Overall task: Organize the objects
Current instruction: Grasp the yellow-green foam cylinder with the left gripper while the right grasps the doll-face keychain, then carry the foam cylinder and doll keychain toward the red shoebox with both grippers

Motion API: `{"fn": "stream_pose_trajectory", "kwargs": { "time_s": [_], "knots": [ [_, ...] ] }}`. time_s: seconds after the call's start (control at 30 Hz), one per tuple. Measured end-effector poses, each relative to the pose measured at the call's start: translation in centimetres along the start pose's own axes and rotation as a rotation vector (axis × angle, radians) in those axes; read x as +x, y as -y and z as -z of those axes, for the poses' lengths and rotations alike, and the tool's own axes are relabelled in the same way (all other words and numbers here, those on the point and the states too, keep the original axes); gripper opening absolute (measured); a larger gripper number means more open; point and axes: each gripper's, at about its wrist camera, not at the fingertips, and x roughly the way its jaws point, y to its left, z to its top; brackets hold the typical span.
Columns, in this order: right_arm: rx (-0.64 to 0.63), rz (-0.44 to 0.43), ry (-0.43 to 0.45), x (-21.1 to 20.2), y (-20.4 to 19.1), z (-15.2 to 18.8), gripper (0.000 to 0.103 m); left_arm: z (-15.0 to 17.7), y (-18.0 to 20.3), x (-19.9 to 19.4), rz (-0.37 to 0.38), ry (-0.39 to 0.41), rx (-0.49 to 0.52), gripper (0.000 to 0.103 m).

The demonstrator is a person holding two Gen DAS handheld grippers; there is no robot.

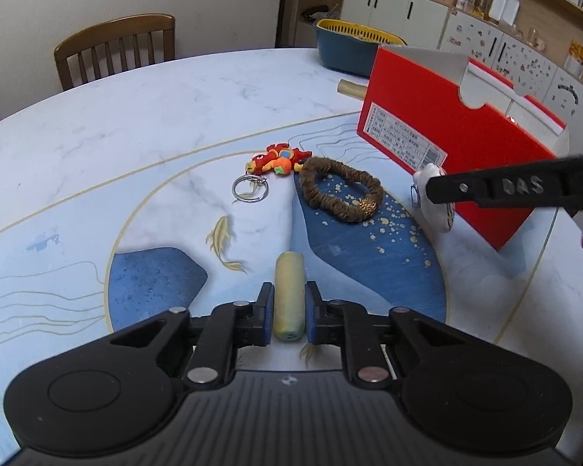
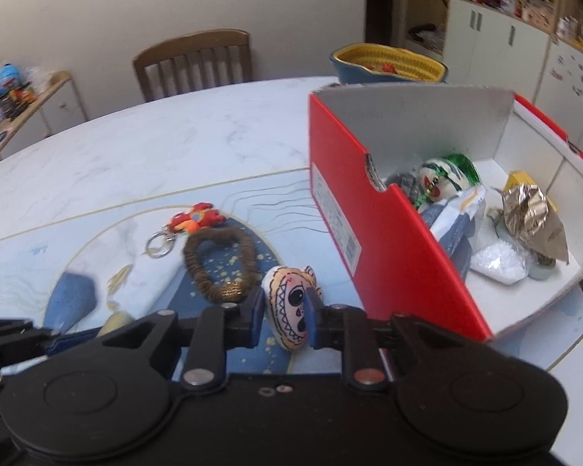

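My left gripper (image 1: 289,303) is shut on a pale yellow-green cylinder (image 1: 289,291) that lies lengthwise between its blue pads on the table. My right gripper (image 2: 285,310) is shut on a small white plush face toy (image 2: 287,303) with orange edging, just left of the red box (image 2: 388,233). In the left wrist view the right gripper (image 1: 431,190) reaches in from the right with the same plush toy (image 1: 439,213) at its tip. A red dragon keychain (image 1: 278,161) with a metal ring and a brown scrunchie (image 1: 340,188) lie mid-table.
The open red box holds a green-haired doll head (image 2: 447,178), a foil packet (image 2: 528,213) and a white bag (image 2: 497,264). A blue basin with a yellow strainer (image 1: 349,44) stands behind it. A wooden chair (image 1: 116,48) is at the far table edge.
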Motion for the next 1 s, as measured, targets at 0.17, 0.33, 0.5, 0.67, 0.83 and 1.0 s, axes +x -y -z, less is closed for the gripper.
{"fn": "stream_pose_trajectory", "kwargs": {
  "time_s": [0.17,0.33,0.5,0.67,0.83,1.0],
  "knots": [
    [-0.051,-0.062,0.032,-2.1,0.0,0.2,0.016,-0.6,0.2,-1.2,0.003,0.011,-0.047,0.015],
    [-0.06,-0.104,0.057,-4.0,0.6,-0.2,0.016,-2.0,0.9,-3.2,0.01,0.047,-0.066,0.015],
    [-0.07,-0.143,0.09,-6.3,1.7,-1.0,0.016,-3.5,1.7,-5.2,0.017,0.073,-0.089,0.015],
    [-0.059,-0.183,0.12,-8.3,3.2,-1.9,0.016,-4.9,2.8,-6.5,0.025,0.083,-0.11,0.015],
    [-0.051,-0.203,0.149,-9.8,5.0,-2.5,0.016,-6.1,4.5,-7.3,0.023,0.102,-0.109,0.015],
    [-0.054,-0.197,0.183,-10.8,7.4,-3.2,0.016,-7.4,6.5,-7.5,0.021,0.117,-0.112,0.015]
  ]
}}
